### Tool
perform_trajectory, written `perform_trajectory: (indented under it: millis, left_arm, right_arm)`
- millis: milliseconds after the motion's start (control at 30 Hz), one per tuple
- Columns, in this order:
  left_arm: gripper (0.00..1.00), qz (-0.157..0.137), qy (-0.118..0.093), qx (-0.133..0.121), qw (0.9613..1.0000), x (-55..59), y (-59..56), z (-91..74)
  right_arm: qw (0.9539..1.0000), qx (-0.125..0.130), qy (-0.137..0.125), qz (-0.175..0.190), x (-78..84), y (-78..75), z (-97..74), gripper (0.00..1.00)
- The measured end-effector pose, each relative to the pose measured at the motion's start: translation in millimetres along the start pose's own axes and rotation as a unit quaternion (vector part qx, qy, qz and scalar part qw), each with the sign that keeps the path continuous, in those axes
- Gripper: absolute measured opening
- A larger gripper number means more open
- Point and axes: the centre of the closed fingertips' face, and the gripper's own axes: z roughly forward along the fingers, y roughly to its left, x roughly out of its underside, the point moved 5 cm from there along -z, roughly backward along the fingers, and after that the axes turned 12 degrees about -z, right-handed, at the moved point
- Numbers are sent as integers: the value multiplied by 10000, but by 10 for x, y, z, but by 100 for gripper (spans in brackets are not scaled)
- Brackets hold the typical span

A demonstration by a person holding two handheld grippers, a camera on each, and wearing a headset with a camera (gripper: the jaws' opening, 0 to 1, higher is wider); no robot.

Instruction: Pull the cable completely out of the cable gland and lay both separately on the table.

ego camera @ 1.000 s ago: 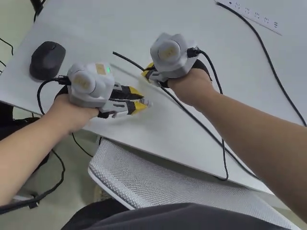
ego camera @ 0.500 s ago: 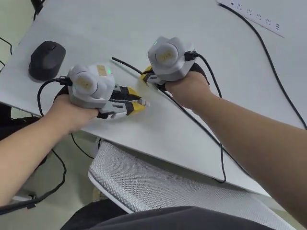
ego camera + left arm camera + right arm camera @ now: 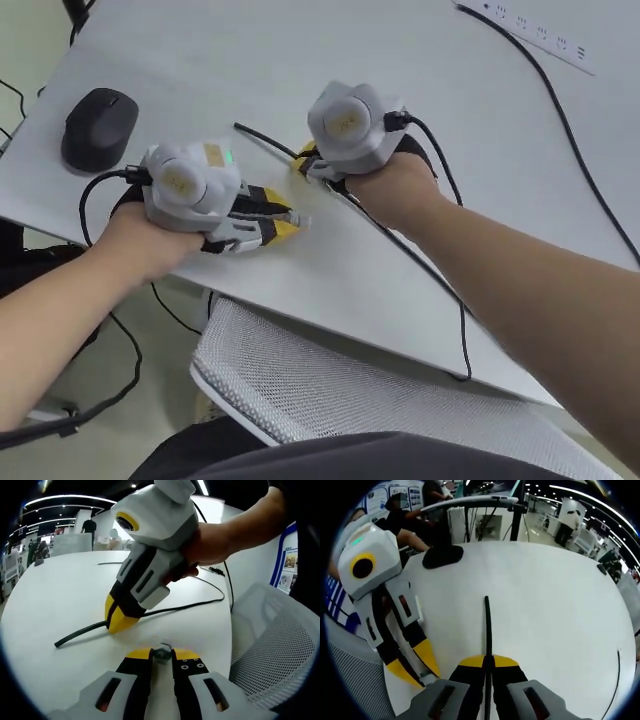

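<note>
A small metal cable gland (image 3: pixel 161 652) sits pinched between the jaws of my left gripper (image 3: pixel 161 656), low over the white table (image 3: pixel 250 60) near its front edge. The black cable (image 3: pixel 487 625) runs straight out of my right gripper (image 3: pixel 488 662), which is shut on it. Its free end (image 3: pixel 238 126) lies on the table, apart from the gland. In the head view the right gripper (image 3: pixel 303 160) stands just behind and right of the left gripper (image 3: pixel 295 218). The cable's long tail (image 3: pixel 420 265) trails to the table's front edge.
A black mouse (image 3: pixel 98 122) lies at the table's left. A white power strip (image 3: pixel 535 35) with a black cord lies far back on the right. A white mesh chair (image 3: pixel 300 380) stands below the table's front edge.
The right gripper has edged slightly left with the cable, whose free end has slid a little nearer. The left gripper has barely moved.
</note>
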Motion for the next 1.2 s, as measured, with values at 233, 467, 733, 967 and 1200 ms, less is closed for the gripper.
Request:
perform_trajectory:
  millis: [233,467,733,967,1200]
  left_arm:
    - [16,257,206,-87,9994,4,-32,-2]
    - [17,257,307,-93,9992,18,-24,-8]
    - [23,240,307,-248,9989,-45,-27,-3]
    - [29,27,204,-354,9992,-128,-112,-61]
    - [38,-282,-83,-359,9989,-295,-291,-190]
  right_arm:
    - [9996,14,102,-247,-23,30,-2,1]
    - [9998,86,75,-191,-47,-15,-34,8]
    - [9994,236,-237,8,-112,-84,-271,20]
    - [9976,365,-586,95,-126,-111,-590,31]
    - [9941,477,-927,284,-6,-30,-974,42]
